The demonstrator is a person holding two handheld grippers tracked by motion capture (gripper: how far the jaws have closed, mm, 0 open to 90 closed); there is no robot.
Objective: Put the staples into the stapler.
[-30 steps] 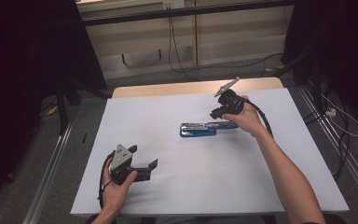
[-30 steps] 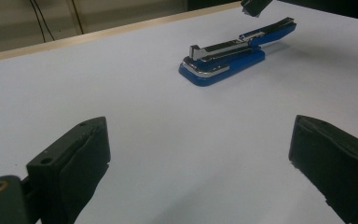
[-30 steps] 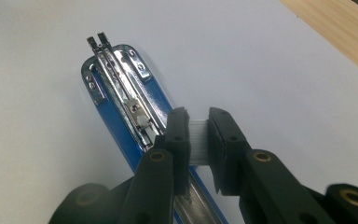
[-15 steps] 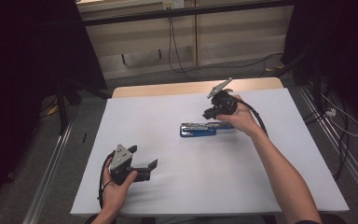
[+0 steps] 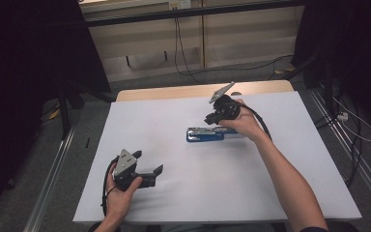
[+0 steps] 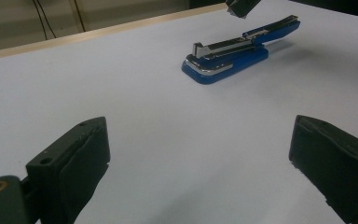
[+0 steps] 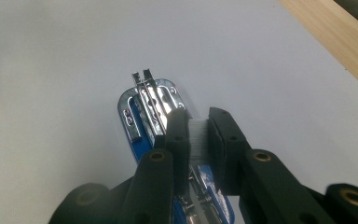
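A blue stapler [image 5: 204, 134] lies in the middle of the white table, its top swung back and the metal staple channel [image 7: 145, 95] bare. My right gripper [image 5: 212, 119] hovers just above its far end, tilted down. In the right gripper view the right gripper [image 7: 196, 135] is shut on a pale strip of staples [image 7: 197, 139], held right over the stapler [image 7: 130, 116]. My left gripper [image 5: 149, 163] rests at the near left of the table, wide open and empty. In the left gripper view its pads [image 6: 81, 154] stand far apart, aimed at the stapler [image 6: 228, 53].
The white table top [image 5: 174, 111] has a bare wooden strip [image 5: 174, 91] along its far edge. Metal rails [image 5: 53, 179] run along both sides on the floor. Cables [image 5: 183, 53] trail behind the table.
My right gripper has slid left and a little lower, closing in over the stapler with the strip in it. The left gripper has stayed put.
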